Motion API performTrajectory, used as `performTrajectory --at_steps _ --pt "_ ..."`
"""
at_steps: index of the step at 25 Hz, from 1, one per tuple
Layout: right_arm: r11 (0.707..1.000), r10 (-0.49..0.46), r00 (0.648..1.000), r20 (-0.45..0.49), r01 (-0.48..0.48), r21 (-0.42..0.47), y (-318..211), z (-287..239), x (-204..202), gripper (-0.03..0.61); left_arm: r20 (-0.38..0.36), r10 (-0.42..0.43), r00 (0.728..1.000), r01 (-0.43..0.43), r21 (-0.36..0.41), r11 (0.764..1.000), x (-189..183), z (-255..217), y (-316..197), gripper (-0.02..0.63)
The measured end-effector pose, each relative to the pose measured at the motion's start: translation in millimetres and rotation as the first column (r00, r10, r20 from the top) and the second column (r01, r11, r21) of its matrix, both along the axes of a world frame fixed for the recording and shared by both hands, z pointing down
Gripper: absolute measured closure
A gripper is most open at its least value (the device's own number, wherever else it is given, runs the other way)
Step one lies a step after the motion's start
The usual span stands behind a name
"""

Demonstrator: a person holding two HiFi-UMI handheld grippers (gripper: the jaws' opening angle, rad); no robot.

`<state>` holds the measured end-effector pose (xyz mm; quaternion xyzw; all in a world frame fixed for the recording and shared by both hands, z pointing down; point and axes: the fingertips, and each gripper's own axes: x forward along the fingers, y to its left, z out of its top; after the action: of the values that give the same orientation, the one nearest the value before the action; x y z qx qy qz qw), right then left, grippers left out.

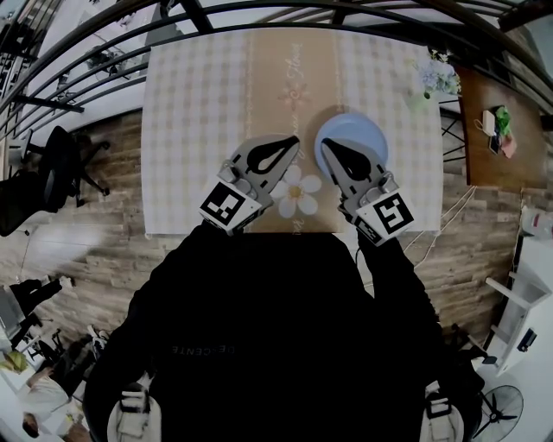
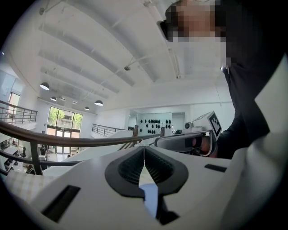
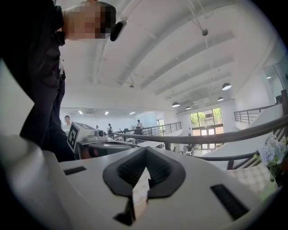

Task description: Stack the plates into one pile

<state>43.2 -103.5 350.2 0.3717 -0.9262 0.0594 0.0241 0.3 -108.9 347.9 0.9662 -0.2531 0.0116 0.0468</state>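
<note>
A pale blue plate [image 1: 356,138] lies on the checked tablecloth [image 1: 190,129], right of the beige middle strip. A white daisy-shaped dish with a yellow centre [image 1: 299,192] lies in front of it, between my two grippers. My left gripper [image 1: 292,141] is held level just left of the blue plate, its jaws [image 2: 144,148] shut with nothing in them. In the head view my right gripper [image 1: 327,144] hangs over the blue plate's left part, and its jaws [image 3: 146,150] are shut and empty. Each gripper view shows the other gripper beside it.
A small vase of pale flowers [image 1: 436,78] stands at the table's back right corner and shows again at the right edge of the right gripper view [image 3: 271,155]. A dark railing [image 1: 259,17] runs behind the table. A wooden side table [image 1: 501,129] stands to the right.
</note>
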Motion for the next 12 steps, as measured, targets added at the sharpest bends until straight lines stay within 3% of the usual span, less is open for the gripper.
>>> performTrajectory --at_steps 12 --pt "1.0 0.018 1.0 0.011 -0.018 -0.022 2.7 3.6 -0.8 0.575 -0.006 0.02 1.0 -0.02 -0.006 1.0 3.4 0.8 1.6 0.594"
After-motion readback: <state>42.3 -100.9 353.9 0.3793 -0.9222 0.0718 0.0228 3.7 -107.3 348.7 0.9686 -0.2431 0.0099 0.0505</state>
